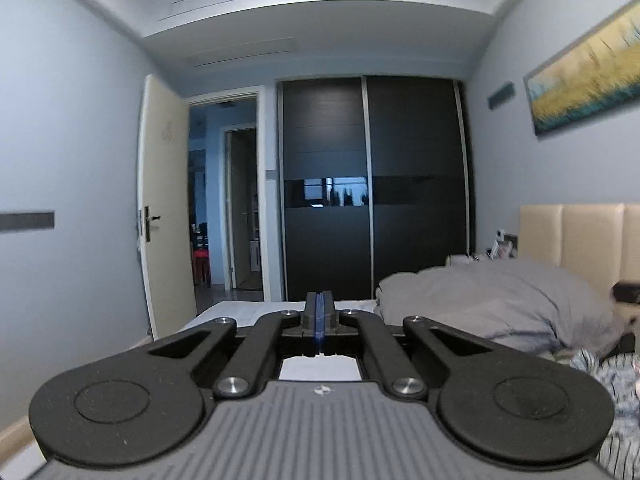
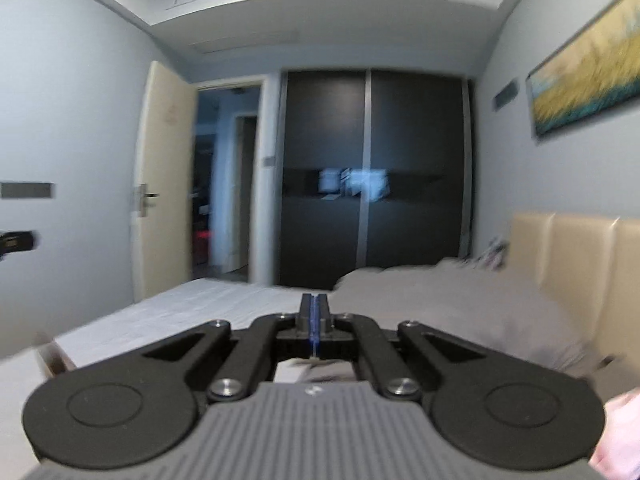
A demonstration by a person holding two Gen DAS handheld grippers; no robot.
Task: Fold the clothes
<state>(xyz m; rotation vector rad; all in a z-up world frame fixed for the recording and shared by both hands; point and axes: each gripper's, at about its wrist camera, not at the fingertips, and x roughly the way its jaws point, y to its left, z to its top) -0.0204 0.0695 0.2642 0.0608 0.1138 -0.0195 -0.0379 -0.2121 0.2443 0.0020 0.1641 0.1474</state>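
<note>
The left gripper [image 1: 319, 304] has its jaws pressed together, holding nothing, raised above the bed [image 1: 240, 312]. The right gripper [image 2: 315, 308] is likewise closed and empty. A striped garment [image 1: 612, 384] lies on the bed, low and well right of the left jaws, beside the grey duvet [image 1: 500, 304].

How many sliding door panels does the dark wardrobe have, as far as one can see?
2. The left panel stands next to the open room door; the right panel is nearer the bed, which hides its lower corner.
</note>
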